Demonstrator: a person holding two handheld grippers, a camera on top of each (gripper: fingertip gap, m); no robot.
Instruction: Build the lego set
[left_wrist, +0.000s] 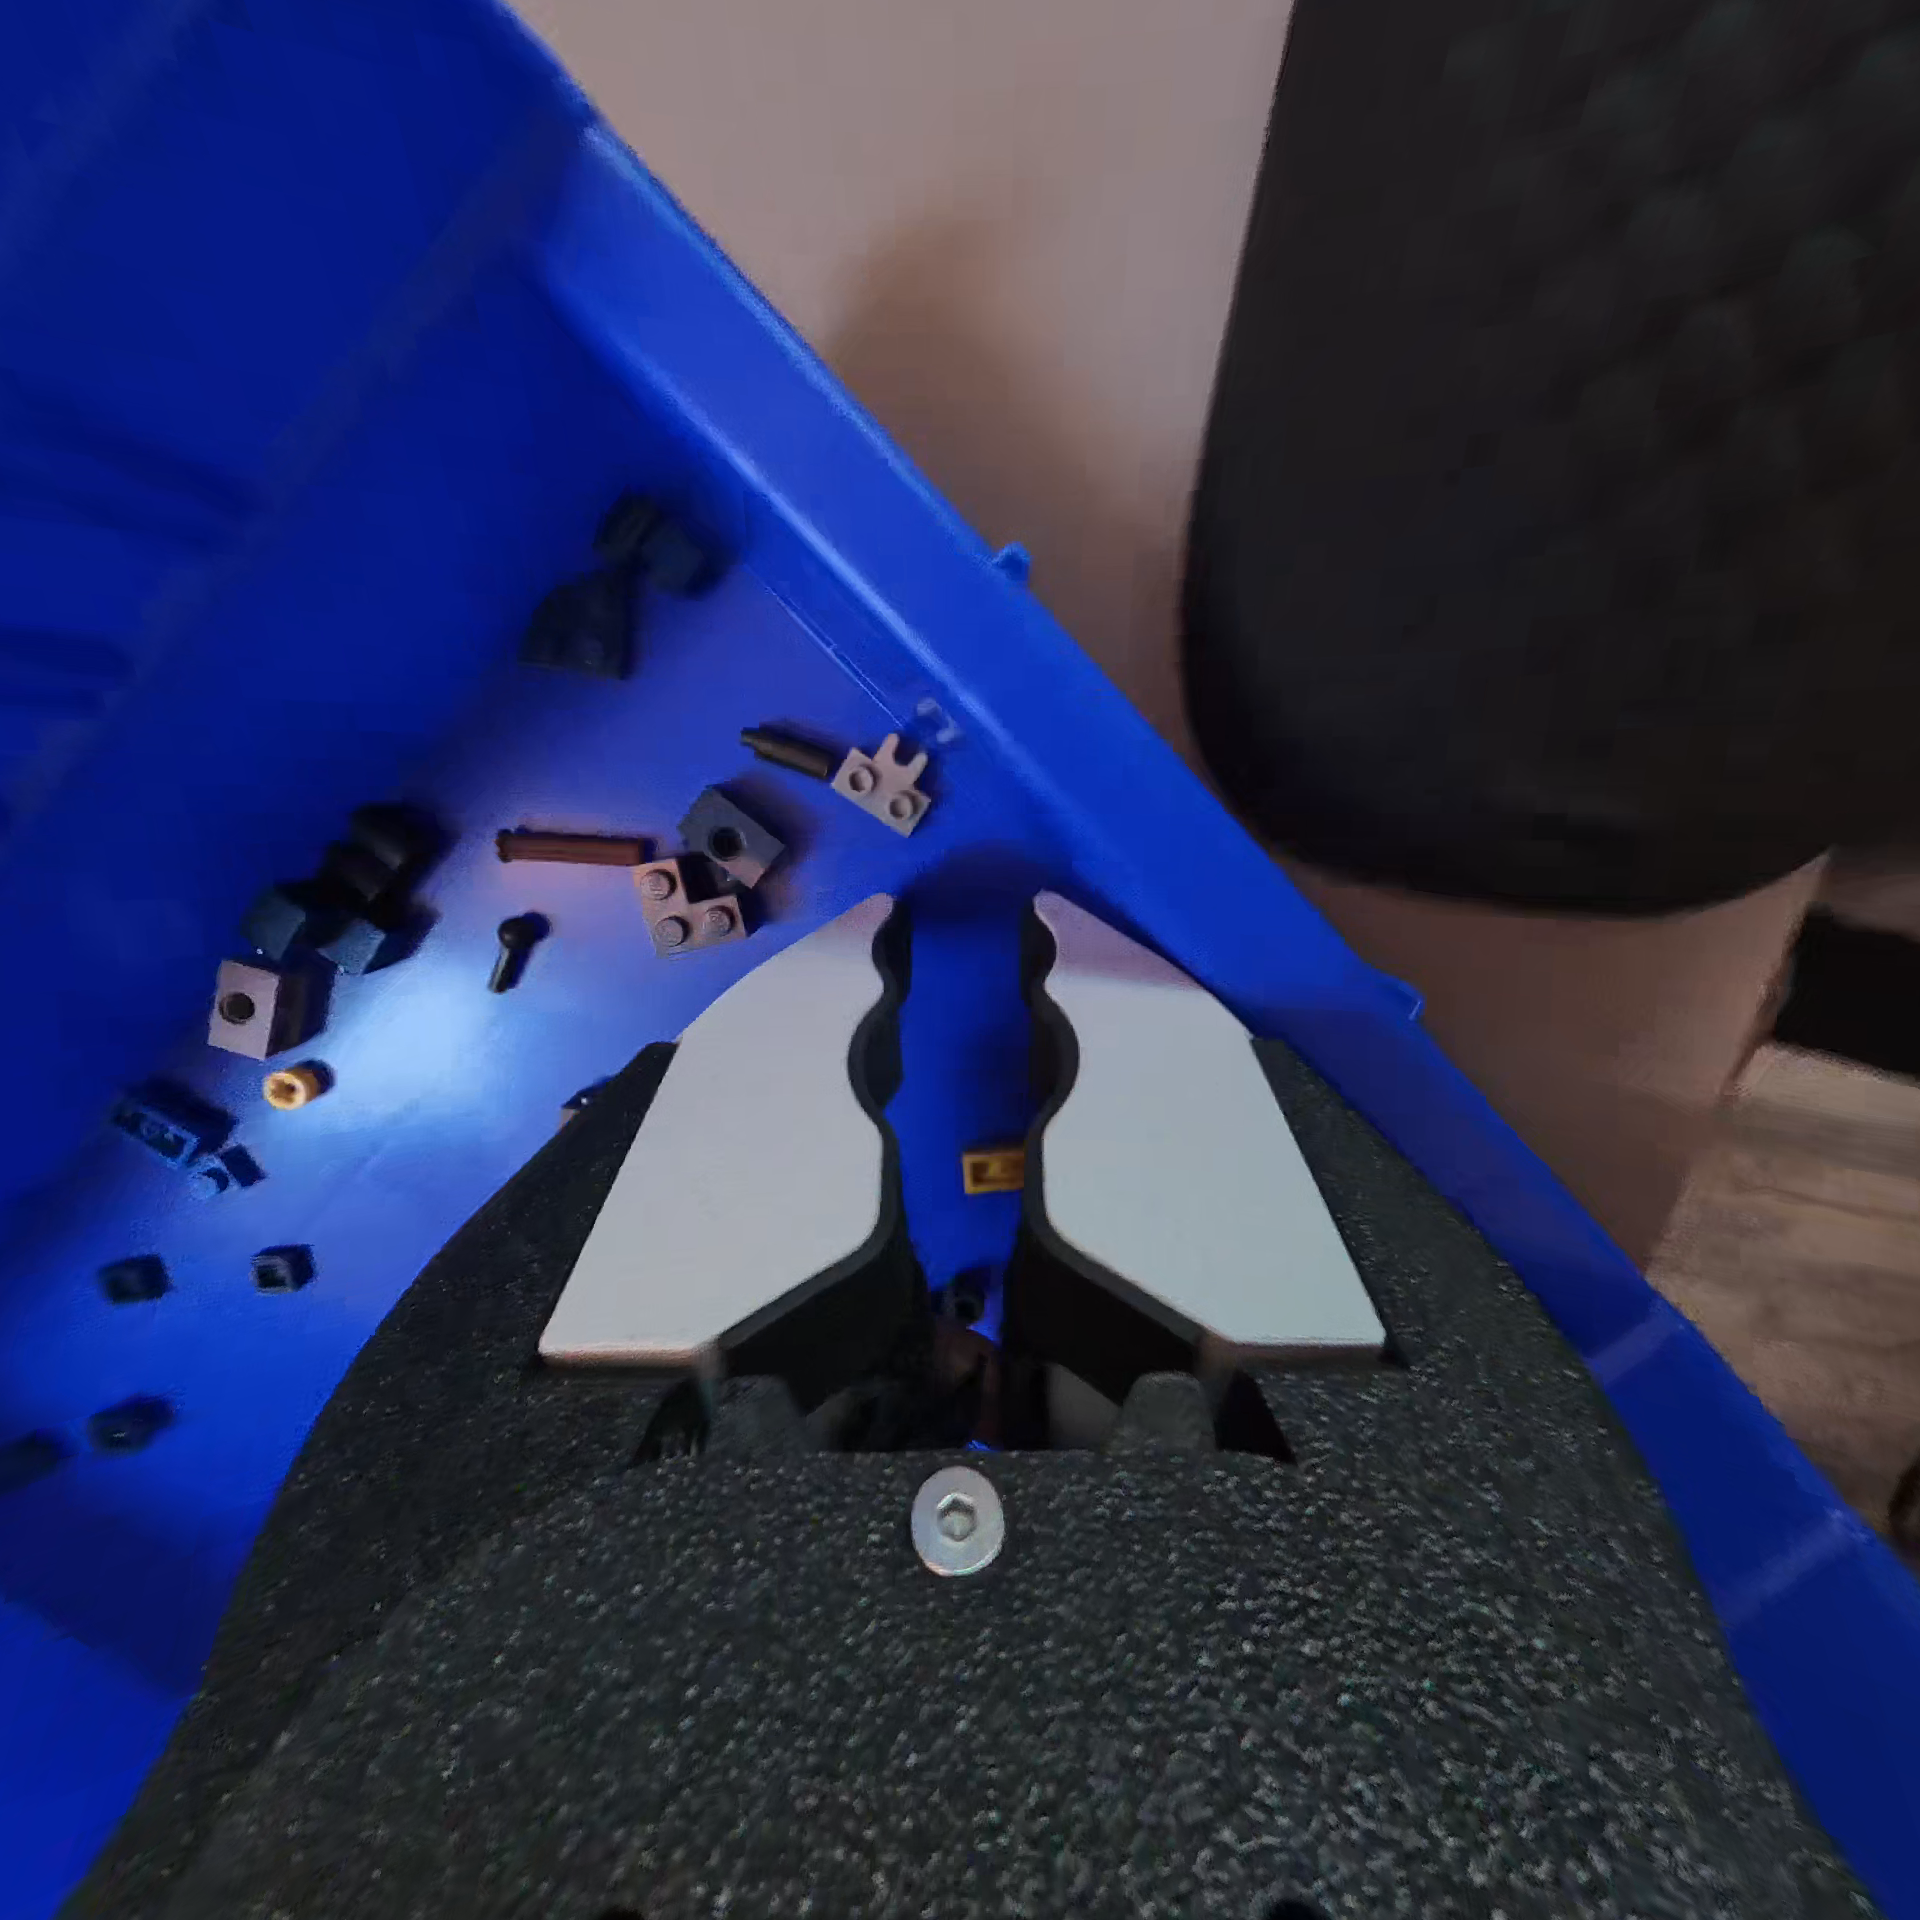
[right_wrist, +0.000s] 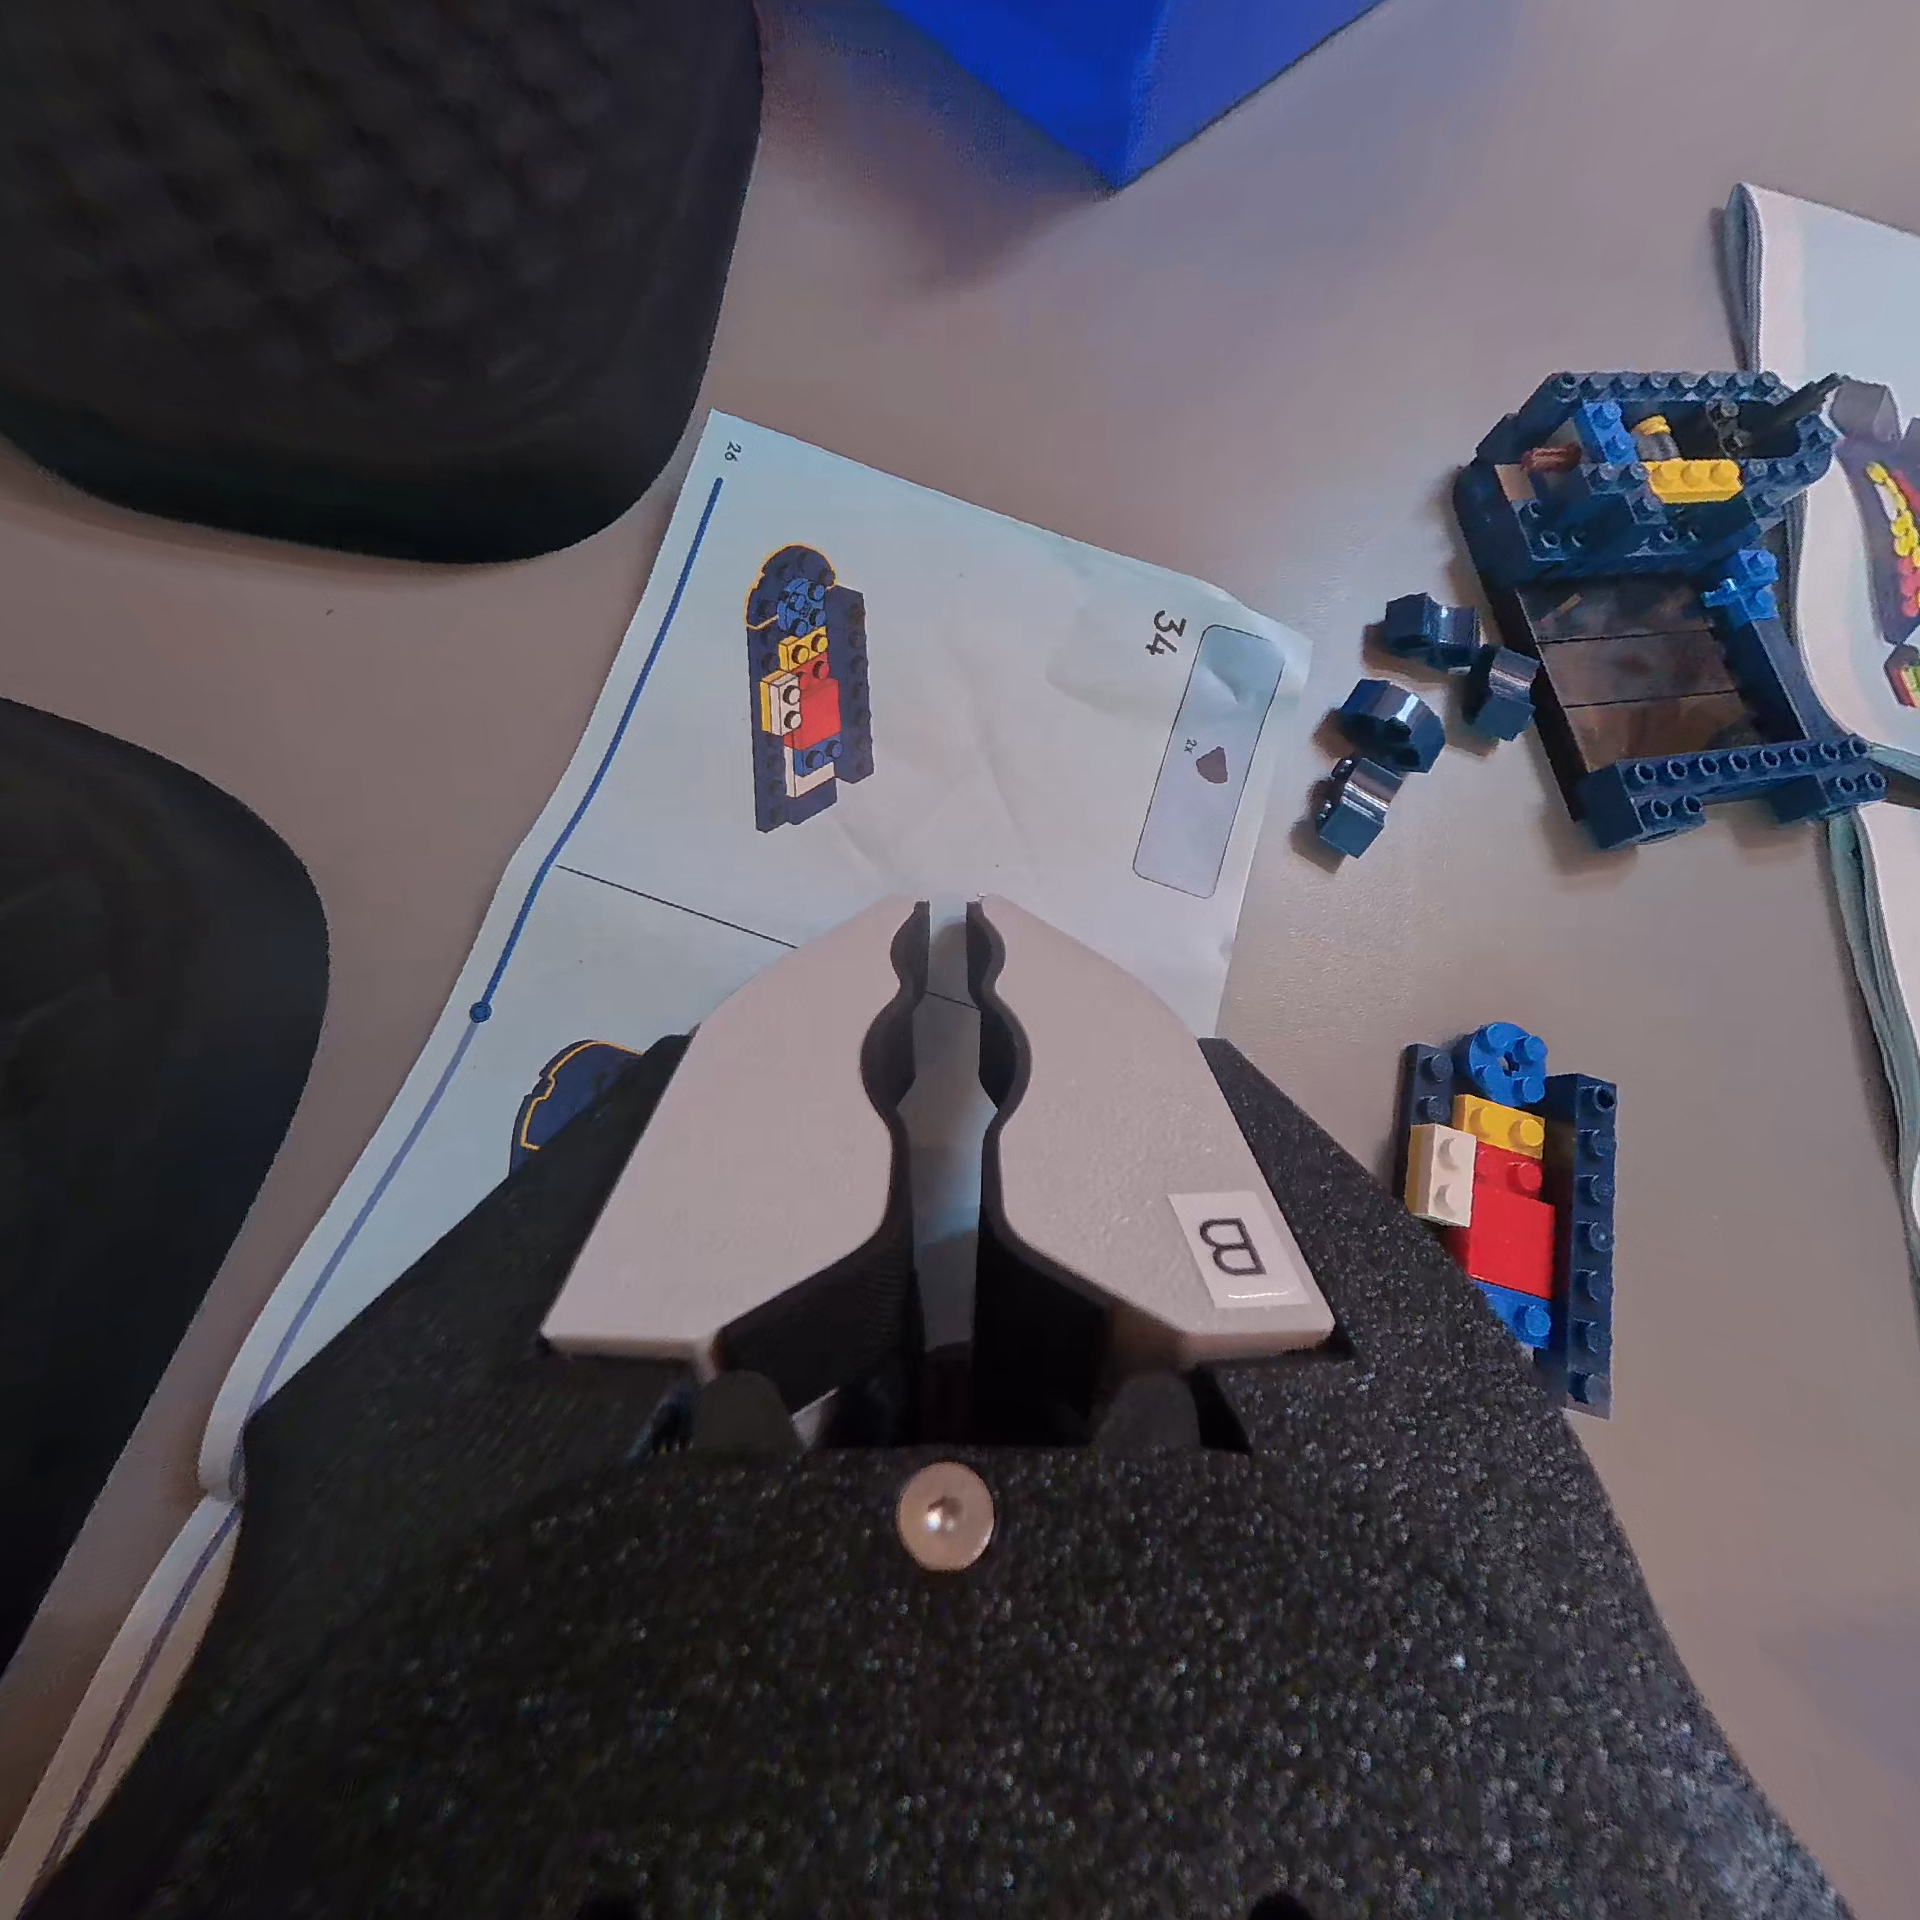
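The left gripper (left_wrist: 966, 914) reaches into a blue bin (left_wrist: 1039, 727), its fingers apart with only the bin's blue floor showing between them; nothing is in its grasp. Its tips sit close to the bin's right wall. Just beyond the left fingertip lies a grey corner plate (left_wrist: 691, 904) with three studs, touching a darker grey block with a round hole (left_wrist: 727, 831). Beside them rest a brown pin (left_wrist: 577, 847), a small light-grey clip plate (left_wrist: 883, 779) and a short black peg (left_wrist: 516, 948). Further left are dark blue pieces and a small gold-coloured ring (left_wrist: 294, 1086).

The right gripper (right_wrist: 945, 914) hangs over an open instruction booklet (right_wrist: 935, 707) on the desk (right_wrist: 1247, 364), its fingers nearly together with a narrow slit between them, holding nothing. To its right lies a small build of red, yellow, white and blue bricks (right_wrist: 1507, 1205). Further off sit four loose dark blue curved pieces (right_wrist: 1392, 717) and a larger dark blue frame assembly (right_wrist: 1662, 603).
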